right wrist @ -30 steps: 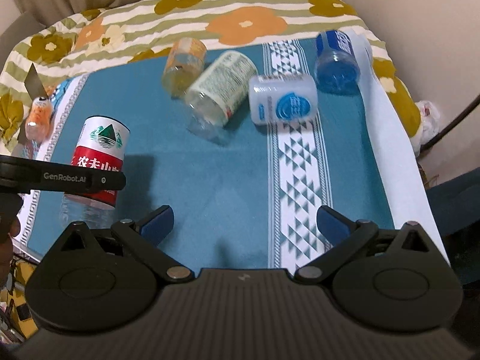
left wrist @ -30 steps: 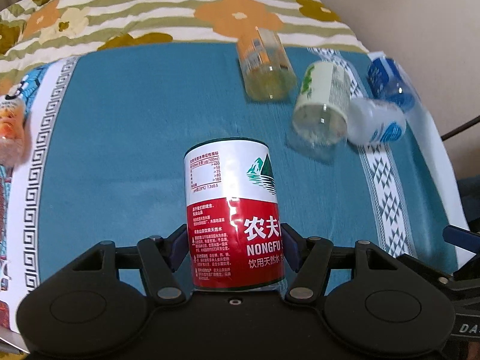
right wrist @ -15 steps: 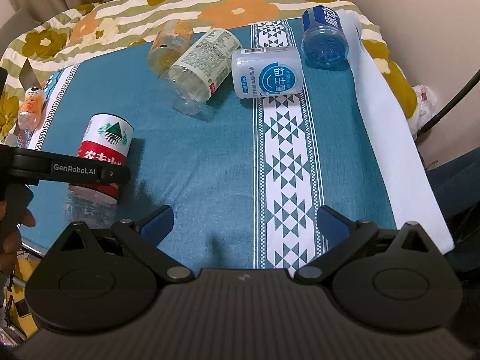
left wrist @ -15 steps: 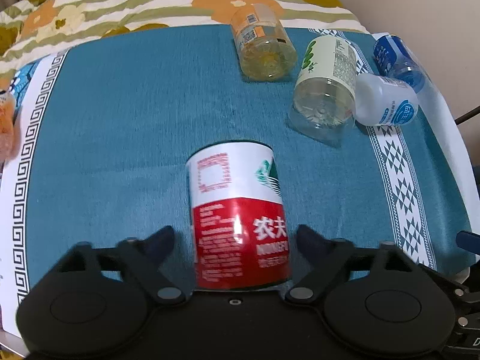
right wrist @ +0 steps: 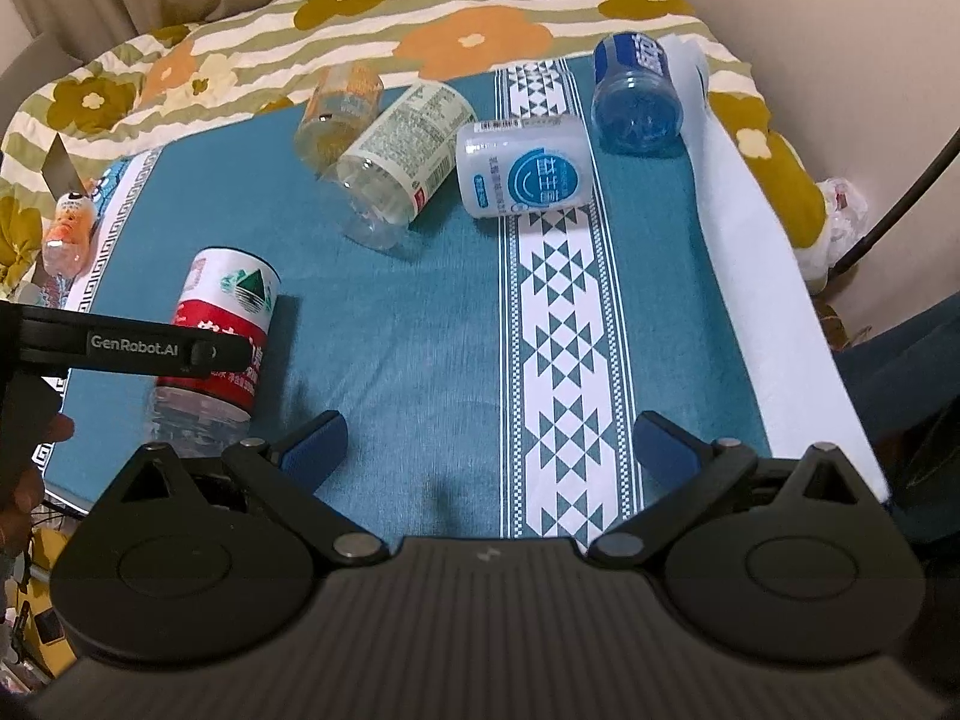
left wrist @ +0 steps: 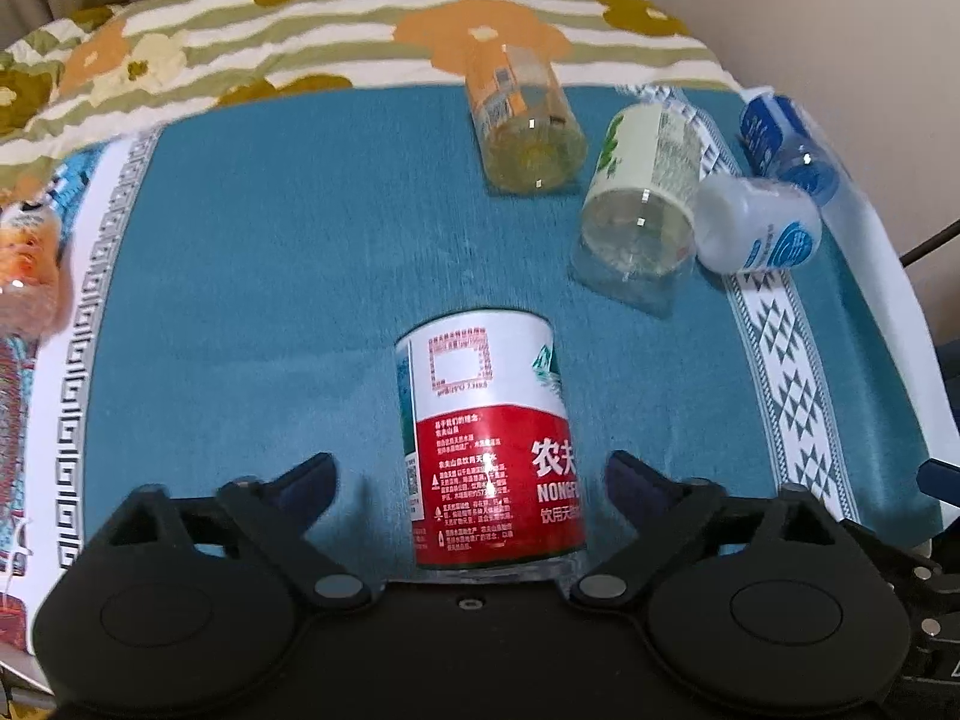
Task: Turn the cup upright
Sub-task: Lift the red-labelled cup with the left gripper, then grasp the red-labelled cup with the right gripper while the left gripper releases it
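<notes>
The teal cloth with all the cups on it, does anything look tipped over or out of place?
Yes. Four cut-bottle cups lie on their sides at the back: orange-label, cream-label, white with blue logo and blue. Only the red-and-white Nongfu cup stands, between the open left tongs.

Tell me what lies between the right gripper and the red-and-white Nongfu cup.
Only bare teal cloth in the right wrist view: the right gripper hangs open, apart from the red-and-white Nongfu cup, which the left gripper's arm partly crosses.

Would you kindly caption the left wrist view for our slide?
Open left gripper flanks the upright red-and-white cup on the teal cloth.
</notes>
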A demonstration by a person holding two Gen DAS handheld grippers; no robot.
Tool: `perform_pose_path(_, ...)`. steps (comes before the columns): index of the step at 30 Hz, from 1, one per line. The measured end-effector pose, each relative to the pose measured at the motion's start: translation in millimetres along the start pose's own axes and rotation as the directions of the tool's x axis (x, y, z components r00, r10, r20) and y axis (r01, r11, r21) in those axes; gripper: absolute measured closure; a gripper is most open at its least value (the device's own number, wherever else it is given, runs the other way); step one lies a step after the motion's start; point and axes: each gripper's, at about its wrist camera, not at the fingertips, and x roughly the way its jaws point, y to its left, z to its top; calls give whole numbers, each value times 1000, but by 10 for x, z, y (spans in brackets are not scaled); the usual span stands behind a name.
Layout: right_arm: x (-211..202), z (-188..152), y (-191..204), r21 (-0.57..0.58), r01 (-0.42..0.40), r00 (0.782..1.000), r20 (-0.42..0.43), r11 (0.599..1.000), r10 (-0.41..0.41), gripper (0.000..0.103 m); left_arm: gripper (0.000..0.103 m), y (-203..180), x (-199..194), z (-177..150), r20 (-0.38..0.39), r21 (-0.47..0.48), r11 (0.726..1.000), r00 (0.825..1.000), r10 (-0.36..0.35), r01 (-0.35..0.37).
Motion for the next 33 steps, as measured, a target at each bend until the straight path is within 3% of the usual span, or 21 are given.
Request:
perform_pose_path(5,-141,97,22,-41,-18,999,27,999,19,0,0,27,-317,-68,67,-30,999,997,32,-30)
perform_pose_path(13,-328,453,277,-122,-113,992,33,986,118,0,0,300,-896,-307,139,-119,992,989,60,-43)
perform_pose_path(18,-161,745,489,-51,-247,968,-65,968,244,0,0,547,-1073,-457,180,-121,992,982,59,-38)
perform_pose_path(21,27,907,648,5,-284,951,-126,959,283,0,0,737,-1084,-494,182,-124,992,982,46,-23)
perform_pose_path(33,1068,1123,1144,130,-216,911,-330,968,248,1,0,1580,-835,-603,86,-172,985,996,25,-10)
